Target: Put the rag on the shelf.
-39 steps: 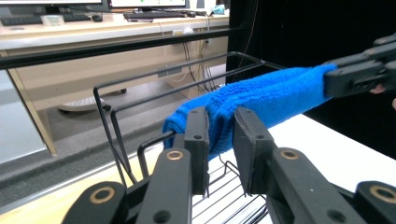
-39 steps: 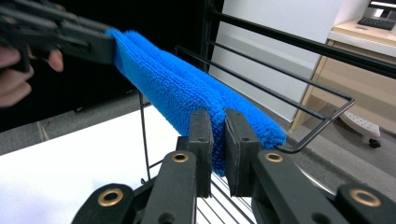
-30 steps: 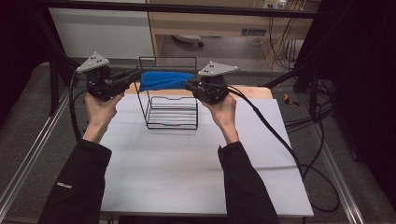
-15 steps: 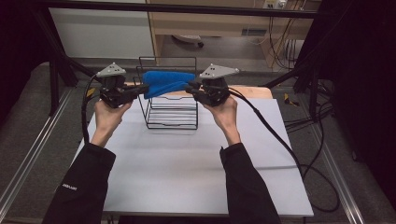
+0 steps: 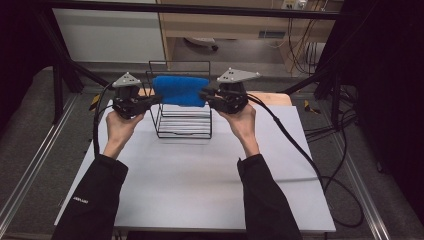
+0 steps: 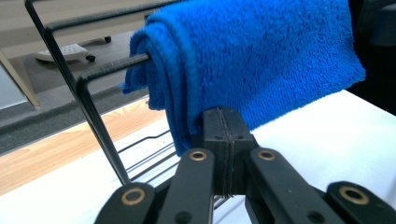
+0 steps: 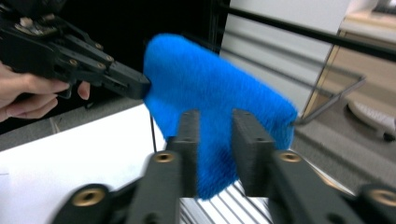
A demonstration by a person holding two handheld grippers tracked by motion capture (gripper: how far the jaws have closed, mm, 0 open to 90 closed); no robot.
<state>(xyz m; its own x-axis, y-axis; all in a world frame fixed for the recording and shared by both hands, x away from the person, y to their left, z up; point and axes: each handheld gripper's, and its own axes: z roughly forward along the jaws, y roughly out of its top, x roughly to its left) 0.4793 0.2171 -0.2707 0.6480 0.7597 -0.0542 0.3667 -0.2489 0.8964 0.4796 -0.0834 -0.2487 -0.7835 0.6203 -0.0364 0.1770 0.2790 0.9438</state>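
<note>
Currently the folded blue fleece towel [image 5: 180,91] hangs over the top bar of the black wire rack [image 5: 183,122] on the white worktop [image 5: 200,185]. The left gripper [image 5: 156,98] has its fingers closed tight on the towel's lower corner; the right gripper [image 5: 205,96] pinches the opposite edge, its fingers having just eased together on the cloth. Lowering both ends evenly would likely keep the drape square on the bar before release.

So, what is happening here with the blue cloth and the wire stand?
A person holds one claw in each hand and is draping a folded blue towel over the top bar of a black wire rack on the white table. The left claw is shut on the towel's left edge. The right claw pinches its right end, the cloth bunched between its jaws. The towel already hangs over the bar.
</note>
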